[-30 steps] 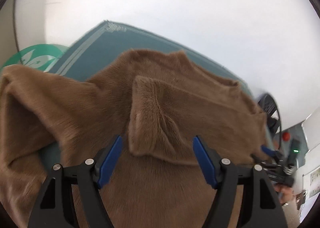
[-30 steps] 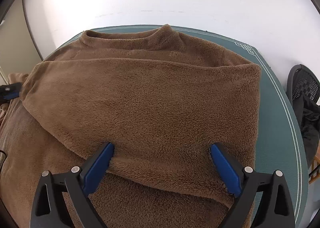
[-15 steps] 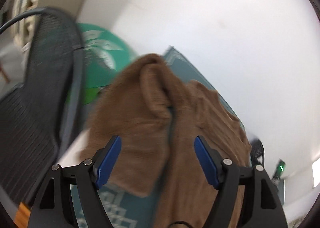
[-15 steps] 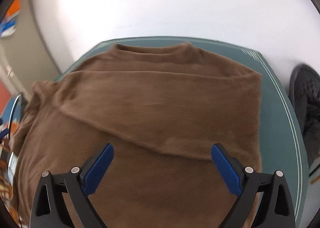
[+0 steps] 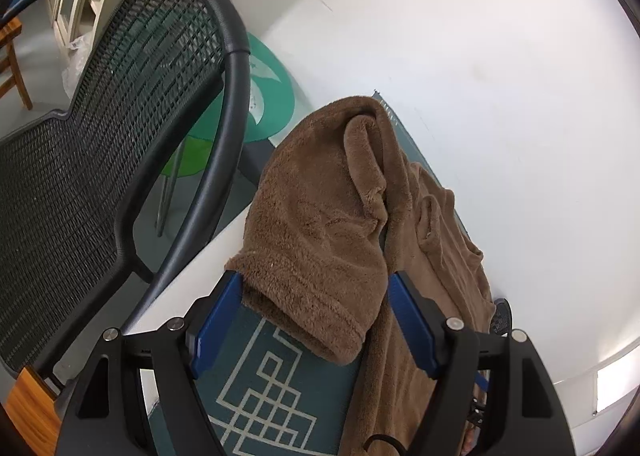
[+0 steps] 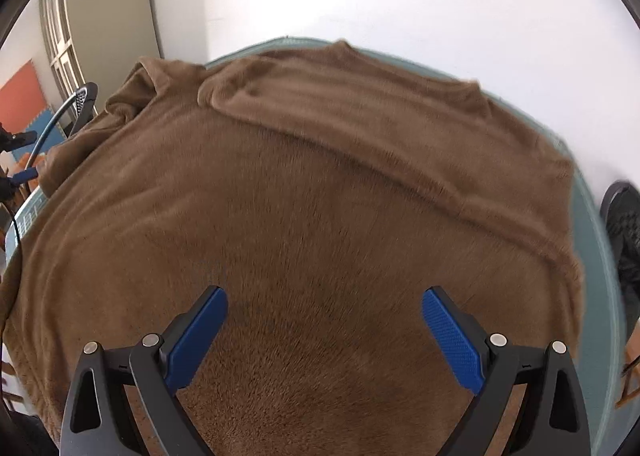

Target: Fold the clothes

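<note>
Grippers above fuzzy brown fleece.

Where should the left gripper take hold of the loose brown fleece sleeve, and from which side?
Grip the brown fleece sleeve at its ribbed cuff, the free end lying on the teal patterned mat right before the left gripper. Come from the cuff end, along the sleeve: the open jaws already straddle it, and the mat beneath is bare there.
</note>
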Demonstrator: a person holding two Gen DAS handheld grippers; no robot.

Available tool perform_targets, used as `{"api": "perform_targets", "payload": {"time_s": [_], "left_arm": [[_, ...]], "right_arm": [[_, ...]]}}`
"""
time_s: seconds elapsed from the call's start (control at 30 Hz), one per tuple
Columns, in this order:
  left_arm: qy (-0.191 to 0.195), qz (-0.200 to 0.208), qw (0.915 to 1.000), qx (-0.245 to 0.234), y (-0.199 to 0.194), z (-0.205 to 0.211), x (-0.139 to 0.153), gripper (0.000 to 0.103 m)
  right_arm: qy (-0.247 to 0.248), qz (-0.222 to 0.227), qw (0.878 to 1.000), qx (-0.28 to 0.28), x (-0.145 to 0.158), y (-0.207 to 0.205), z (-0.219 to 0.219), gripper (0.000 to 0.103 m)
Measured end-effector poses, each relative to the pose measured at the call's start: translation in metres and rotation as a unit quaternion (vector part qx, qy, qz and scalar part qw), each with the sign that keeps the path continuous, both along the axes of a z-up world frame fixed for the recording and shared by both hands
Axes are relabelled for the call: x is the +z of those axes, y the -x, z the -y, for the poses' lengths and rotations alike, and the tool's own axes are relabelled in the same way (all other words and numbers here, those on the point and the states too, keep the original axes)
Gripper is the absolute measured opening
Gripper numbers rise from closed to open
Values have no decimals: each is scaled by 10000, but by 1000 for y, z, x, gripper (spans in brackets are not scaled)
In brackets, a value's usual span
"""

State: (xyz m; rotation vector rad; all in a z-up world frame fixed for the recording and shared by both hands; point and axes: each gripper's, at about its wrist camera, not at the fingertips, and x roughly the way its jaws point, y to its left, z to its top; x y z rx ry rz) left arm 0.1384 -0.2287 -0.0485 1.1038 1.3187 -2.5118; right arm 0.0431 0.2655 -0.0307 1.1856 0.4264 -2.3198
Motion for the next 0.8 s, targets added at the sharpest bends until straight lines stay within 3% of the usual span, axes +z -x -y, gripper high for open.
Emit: {"api": "perform_targets", "payload": {"time_s": [0.2,0.47,0.67,0.73,0.8], "left_arm": [[-457,-8,9989,71,0,2,-13,79],[-1055,-467,9930,246,0,5,-14,79],[-1358,-499,9892,244,11,6,-23,78],[-1374,-483,9888,329,14,9,-27,63],[-1374,-417,9888,407,17,12,-32,28]], "right_arm": [[315,188,9992,-179,-6,3,-12,100],[273,175,9993,-160,-6,3,-11,101],[249,169,9994,-159,-6,3,-12,102],[247,168,9994,-160,-6,3,-12,102],[249,171,9994,-162,-6,3,-12,102]]}}
